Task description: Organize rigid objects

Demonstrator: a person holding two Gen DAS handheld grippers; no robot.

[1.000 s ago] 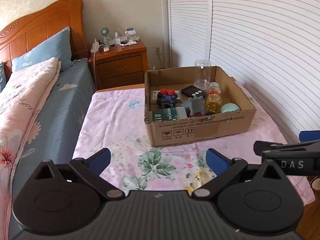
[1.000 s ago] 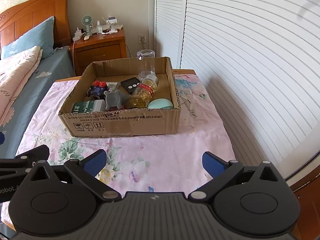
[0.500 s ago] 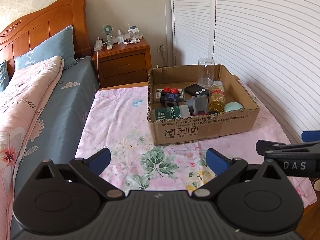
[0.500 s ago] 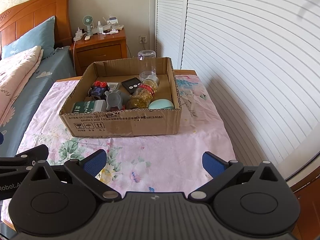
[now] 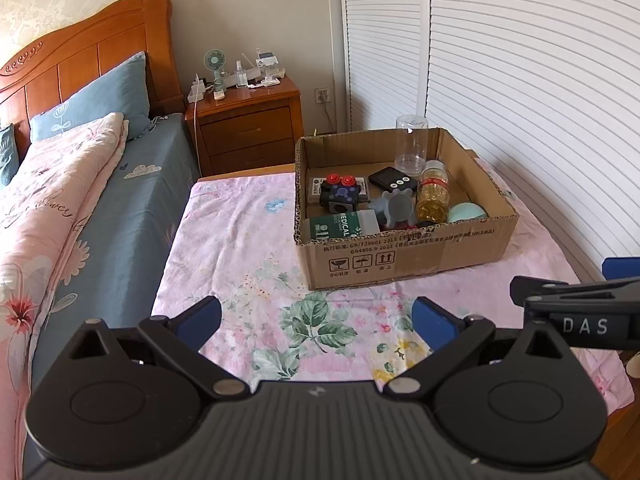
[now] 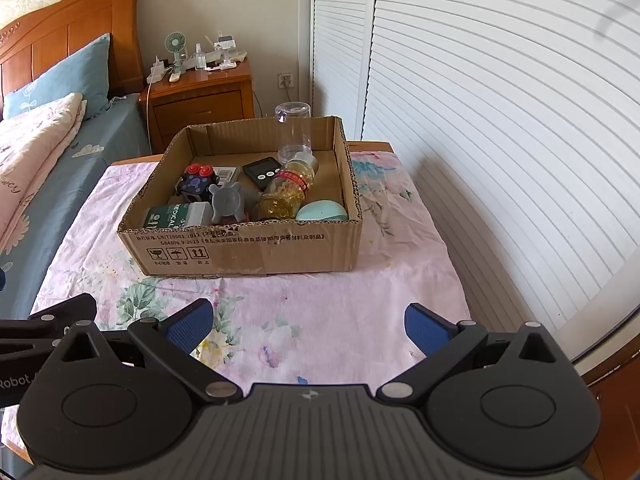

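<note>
A cardboard box (image 5: 404,258) (image 6: 248,250) stands on the table with the pink floral cloth (image 5: 248,240) (image 6: 340,300). It holds several rigid objects: a green medical box (image 5: 340,226) (image 6: 172,216), a black toy with red knobs (image 5: 340,192) (image 6: 198,180), a grey piece (image 5: 396,208) (image 6: 228,200), a bottle of yellow capsules (image 5: 432,196) (image 6: 288,192), a clear cup (image 5: 411,144) (image 6: 294,130), a black device (image 5: 392,179) (image 6: 262,170) and a mint round object (image 5: 466,212) (image 6: 322,211). My left gripper (image 5: 316,320) and right gripper (image 6: 306,322) are open and empty, held well short of the box over the cloth.
A bed (image 5: 80,200) lies to the left. A wooden nightstand (image 5: 248,128) (image 6: 200,96) with a small fan and clutter stands behind. White louvred doors (image 5: 520,100) (image 6: 500,120) run along the right. The right gripper's side shows in the left wrist view (image 5: 580,312).
Both grippers have drawn back and up from the box, so it looks smaller and farther. Their jaws stayed open. Nothing in the box moved.
</note>
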